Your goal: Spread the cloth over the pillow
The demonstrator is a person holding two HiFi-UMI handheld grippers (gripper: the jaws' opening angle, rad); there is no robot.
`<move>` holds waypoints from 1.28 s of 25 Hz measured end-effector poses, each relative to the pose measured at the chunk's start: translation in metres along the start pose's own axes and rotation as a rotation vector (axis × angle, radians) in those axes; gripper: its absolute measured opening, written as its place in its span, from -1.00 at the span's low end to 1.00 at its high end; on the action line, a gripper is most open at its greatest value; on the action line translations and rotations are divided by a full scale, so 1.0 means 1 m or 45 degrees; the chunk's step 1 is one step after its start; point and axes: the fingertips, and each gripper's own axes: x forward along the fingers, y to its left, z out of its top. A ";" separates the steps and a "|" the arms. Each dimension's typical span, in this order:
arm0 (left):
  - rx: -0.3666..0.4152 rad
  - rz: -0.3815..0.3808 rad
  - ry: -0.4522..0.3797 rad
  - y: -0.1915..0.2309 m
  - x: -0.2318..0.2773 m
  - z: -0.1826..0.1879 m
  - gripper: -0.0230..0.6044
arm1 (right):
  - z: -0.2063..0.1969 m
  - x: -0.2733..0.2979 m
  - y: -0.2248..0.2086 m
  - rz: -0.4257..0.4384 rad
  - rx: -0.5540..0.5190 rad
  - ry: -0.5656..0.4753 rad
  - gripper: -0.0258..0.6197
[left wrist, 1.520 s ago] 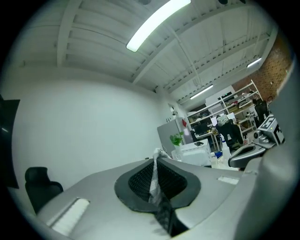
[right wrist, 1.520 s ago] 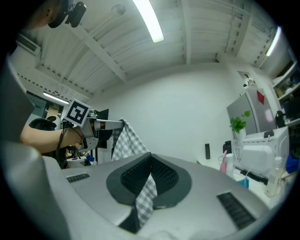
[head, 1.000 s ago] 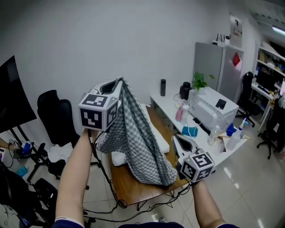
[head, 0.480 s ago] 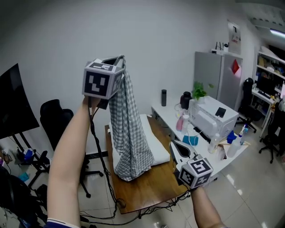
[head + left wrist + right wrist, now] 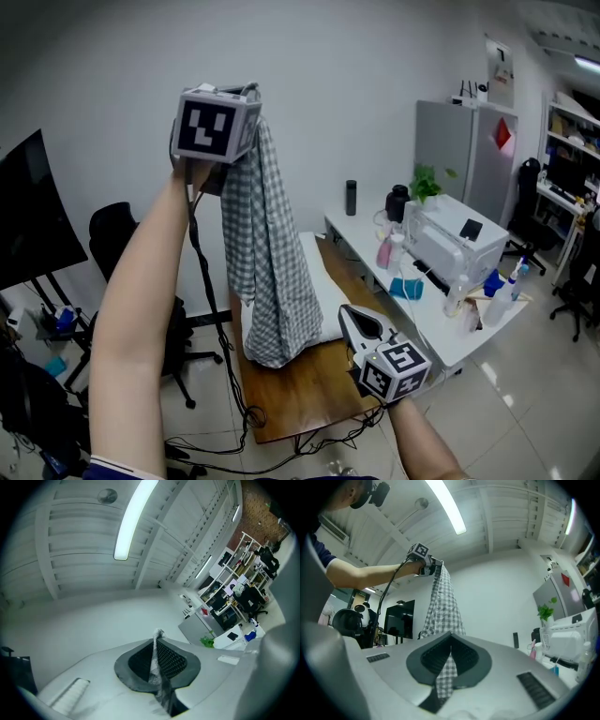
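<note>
Head view: left gripper (image 5: 247, 92) is clamped on the checked cloth (image 5: 267, 244) high above the pillow (image 5: 326, 292). The cloth hangs as one vertical bunch with its hem on the pillow's near end, and the right gripper (image 5: 354, 317) sits low, just right of the hem, not touching it. Left gripper view: a fold is pinched between the jaws. Right gripper view: the jaws are a slit apart and empty, aimed at the hanging cloth, so it looks better placed for a lower corner.
</note>
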 end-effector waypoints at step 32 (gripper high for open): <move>-0.054 0.057 0.027 0.016 0.014 0.041 -0.87 | -0.152 0.078 0.006 -0.085 0.125 0.393 -0.28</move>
